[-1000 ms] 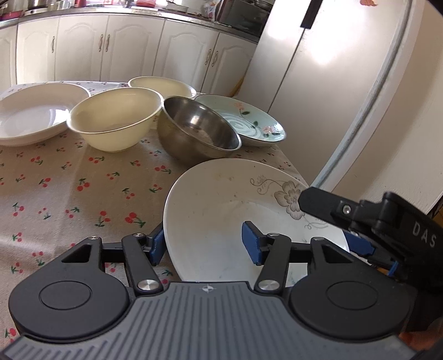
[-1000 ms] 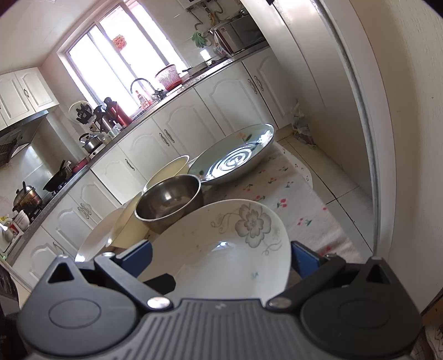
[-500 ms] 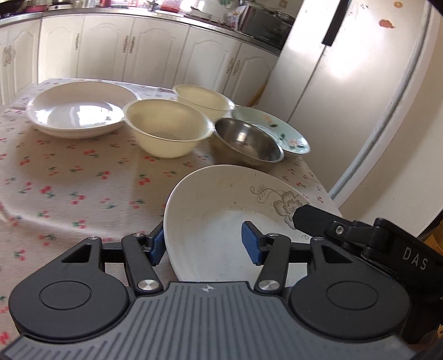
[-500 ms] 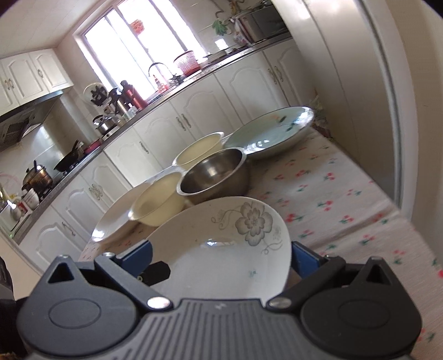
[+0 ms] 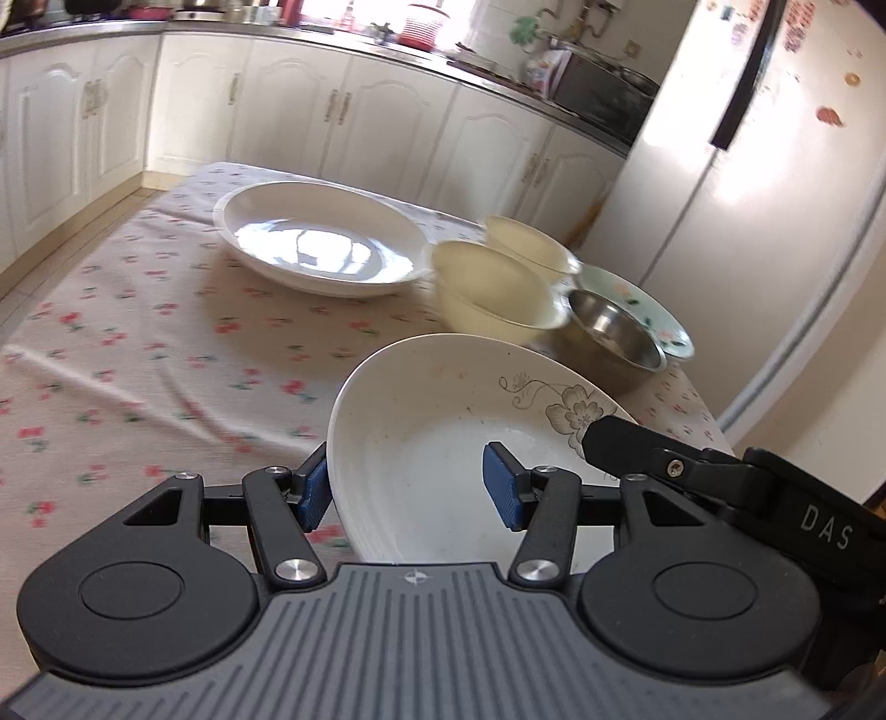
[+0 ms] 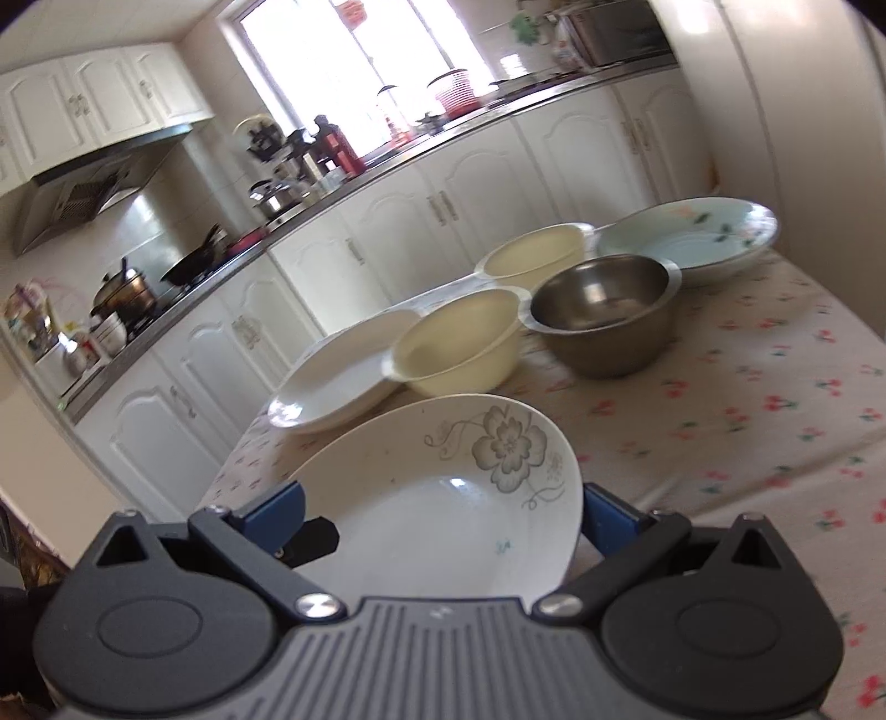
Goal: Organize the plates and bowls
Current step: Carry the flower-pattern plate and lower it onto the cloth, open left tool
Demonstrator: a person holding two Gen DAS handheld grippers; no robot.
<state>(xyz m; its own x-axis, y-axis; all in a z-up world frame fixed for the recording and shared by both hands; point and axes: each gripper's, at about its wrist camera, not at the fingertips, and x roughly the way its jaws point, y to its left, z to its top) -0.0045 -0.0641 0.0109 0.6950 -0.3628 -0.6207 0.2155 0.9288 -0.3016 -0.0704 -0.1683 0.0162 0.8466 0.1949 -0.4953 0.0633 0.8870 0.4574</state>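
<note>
Both tongs are gripping one flowered plate: the left tongs (image 5: 410, 493) are pinching its near rim between two blue pads, and the right tongs (image 6: 443, 520) are spanning it rim to rim with pads set wide against its sides. The flowered plate (image 5: 443, 443) is hanging tilted above the tabletop's (image 5: 138, 332) near edge, its hollow facing up and its flower print sitting toward 1 o'clock in both views. Being round, it is showing no long axis.

Counting left to right on the cherry-print cloth: one large white plate (image 5: 318, 243) at 11 o'clock, two cream bowls (image 5: 495, 288) touching at 12, one steel bowl (image 5: 614, 332) at 1, and one pale green flowered plate (image 5: 642, 293) just behind it. That is making three plates and three bowls.

The left view is showing the fridge (image 5: 747, 194) at 2 o'clock and the right tongs' finger crossing the plate's rim. The right view is showing the window (image 6: 354, 50), stove pots (image 6: 124, 293) and range hood (image 6: 94, 177) at 10 o'clock.
</note>
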